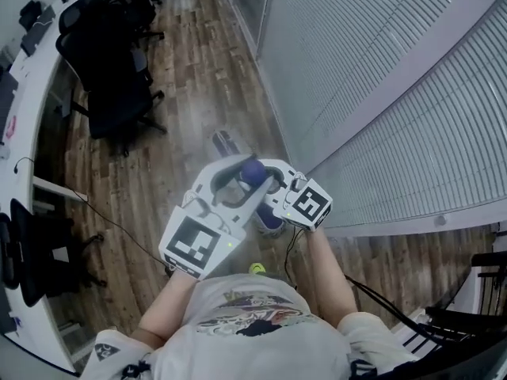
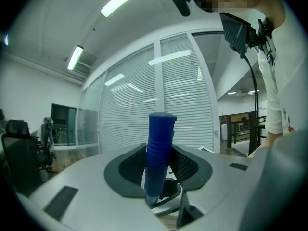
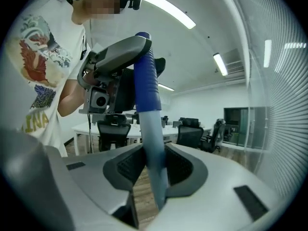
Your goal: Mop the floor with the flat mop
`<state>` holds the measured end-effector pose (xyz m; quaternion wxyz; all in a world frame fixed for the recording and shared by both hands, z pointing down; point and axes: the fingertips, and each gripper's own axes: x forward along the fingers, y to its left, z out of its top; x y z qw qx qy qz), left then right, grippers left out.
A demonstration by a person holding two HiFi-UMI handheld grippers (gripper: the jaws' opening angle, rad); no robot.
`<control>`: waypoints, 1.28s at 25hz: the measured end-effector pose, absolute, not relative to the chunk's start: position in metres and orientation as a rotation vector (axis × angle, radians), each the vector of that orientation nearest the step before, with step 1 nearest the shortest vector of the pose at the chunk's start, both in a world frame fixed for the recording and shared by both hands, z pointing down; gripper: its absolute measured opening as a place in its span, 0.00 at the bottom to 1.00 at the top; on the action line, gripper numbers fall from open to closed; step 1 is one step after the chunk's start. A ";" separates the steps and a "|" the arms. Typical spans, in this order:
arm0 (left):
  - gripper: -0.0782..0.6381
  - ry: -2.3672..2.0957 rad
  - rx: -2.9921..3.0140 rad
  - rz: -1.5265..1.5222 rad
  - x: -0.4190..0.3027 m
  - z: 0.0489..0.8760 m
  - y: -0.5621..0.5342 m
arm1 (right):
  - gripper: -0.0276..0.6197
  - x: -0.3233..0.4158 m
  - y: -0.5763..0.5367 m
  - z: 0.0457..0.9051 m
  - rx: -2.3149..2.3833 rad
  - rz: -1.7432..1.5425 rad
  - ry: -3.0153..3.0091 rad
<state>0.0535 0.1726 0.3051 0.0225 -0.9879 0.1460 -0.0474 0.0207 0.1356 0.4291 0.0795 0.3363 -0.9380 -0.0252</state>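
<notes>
as both point level, left gripper (image 2: 158, 177) and right gripper (image 3: 154, 172) fingers (image 3: 182, 170) clamp the mop handle (image 3: 147, 90).

Wore white T-shirt (image 1: 261, 335) with red-blue chest print, lower centre. Left gripper (image 1: 242, 174) and right gripper (image 1: 268, 187) had pale grey shells, dark meshed pads, black-white marker cubes (image 1: 192, 245).

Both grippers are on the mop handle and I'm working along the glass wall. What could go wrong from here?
The mop head is close to the glass wall; a wide stroke could hit it.
A cable lies on the floor at the left and could snag the mop.
The left gripper clamps the mop handle right at its blue top end, so it might slip off.
</notes>
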 end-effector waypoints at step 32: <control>0.30 0.555 -2.951 -0.281 -0.020 0.329 0.311 | 0.45 0.011 0.289 0.486 1.013 1.198 -3.056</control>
